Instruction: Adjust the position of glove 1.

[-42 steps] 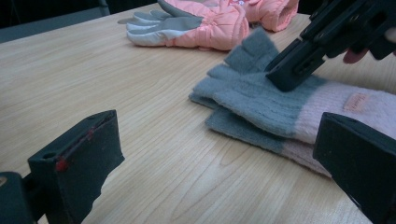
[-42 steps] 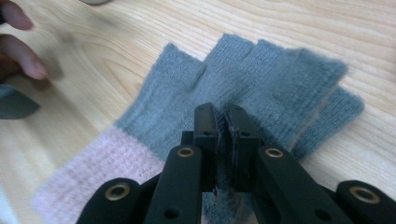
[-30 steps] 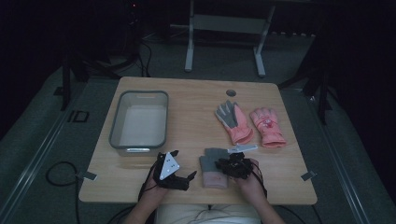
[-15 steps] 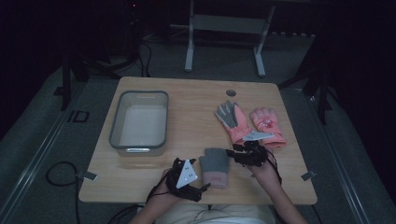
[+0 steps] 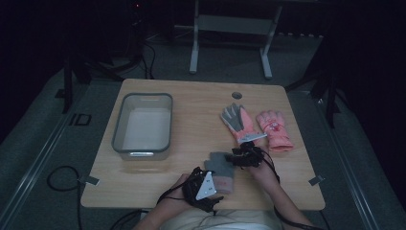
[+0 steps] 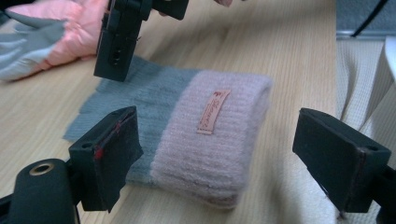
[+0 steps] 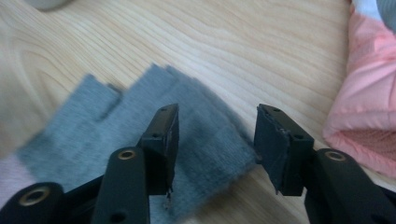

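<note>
Fingers (image 7: 166, 140) of the right gripper (image 7: 215, 144) are standing spread w/ nothing between them, hovering just above the grey finger end of the knit glove (image 5: 221, 168), while the left gripper (image 6: 233, 154) is also gaping wide, its jaws straddling the pink cuff end w/o touching it. The knit glove is lying flat on the table (image 5: 191, 100) near the front edge, betw. the two hands, folded or stacked, w/ its long axis running roughly front-to-back: pink cuff toward the person, grey fingers pointing away toward the pair of pink-and-grey gloves (image 5: 256, 125). So the cuff is sitting straight ahead of the left gripper and the grey tips are lying right under the right one; each hand is nearer its own end, and a pinch at either end looks like the likely next move, judging by the pose. The grey bin (image 5: 142, 125) is sitting well apart at the left side. Vs. 0.5 s ago: the right gripper is coming back from beside the pink gloves toward the grey tips, the left is staying close at the cuff, and the knit glove itself is not looking shifted.
</note>
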A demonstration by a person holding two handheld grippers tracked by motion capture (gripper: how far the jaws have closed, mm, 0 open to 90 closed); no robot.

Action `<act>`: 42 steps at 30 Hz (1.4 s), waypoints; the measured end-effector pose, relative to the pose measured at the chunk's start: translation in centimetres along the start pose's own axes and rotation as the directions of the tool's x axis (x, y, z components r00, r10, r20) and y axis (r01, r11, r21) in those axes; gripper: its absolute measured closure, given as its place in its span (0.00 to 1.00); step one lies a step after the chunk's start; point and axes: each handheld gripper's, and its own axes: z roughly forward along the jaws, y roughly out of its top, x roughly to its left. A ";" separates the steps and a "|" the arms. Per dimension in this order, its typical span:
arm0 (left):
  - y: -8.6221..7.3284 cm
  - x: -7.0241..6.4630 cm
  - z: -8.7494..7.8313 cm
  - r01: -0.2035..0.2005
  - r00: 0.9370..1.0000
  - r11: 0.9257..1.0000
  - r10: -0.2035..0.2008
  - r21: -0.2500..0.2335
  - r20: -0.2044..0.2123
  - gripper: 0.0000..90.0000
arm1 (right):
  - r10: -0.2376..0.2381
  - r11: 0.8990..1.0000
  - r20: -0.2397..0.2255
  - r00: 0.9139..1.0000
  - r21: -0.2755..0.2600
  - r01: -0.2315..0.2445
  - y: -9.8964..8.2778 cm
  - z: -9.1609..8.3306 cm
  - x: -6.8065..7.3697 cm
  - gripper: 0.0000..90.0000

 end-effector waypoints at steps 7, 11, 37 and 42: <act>0.0 -0.1 1.3 -0.057 0.998 0.997 0.055 0.059 0.022 0.29 | 0.012 1.000 -0.011 1.000 0.029 -0.012 -0.4 0.7 -0.3 0.47; -0.1 -0.4 1.4 -0.088 0.996 0.993 0.088 0.082 0.003 0.31 | 0.015 1.000 -0.020 1.000 0.025 -0.015 -0.5 1.0 -0.5 0.45; 1.0 2.9 -1.4 0.016 1.000 0.994 -0.017 0.104 0.016 0.76 | 0.031 0.999 -0.154 0.988 -0.038 -0.037 2.5 -1.3 2.2 0.84; 1.8 3.8 -2.7 -0.005 1.000 0.993 0.005 0.115 -0.002 0.76 | 0.014 0.997 -0.169 0.986 -0.077 -0.027 3.9 -2.0 2.7 0.84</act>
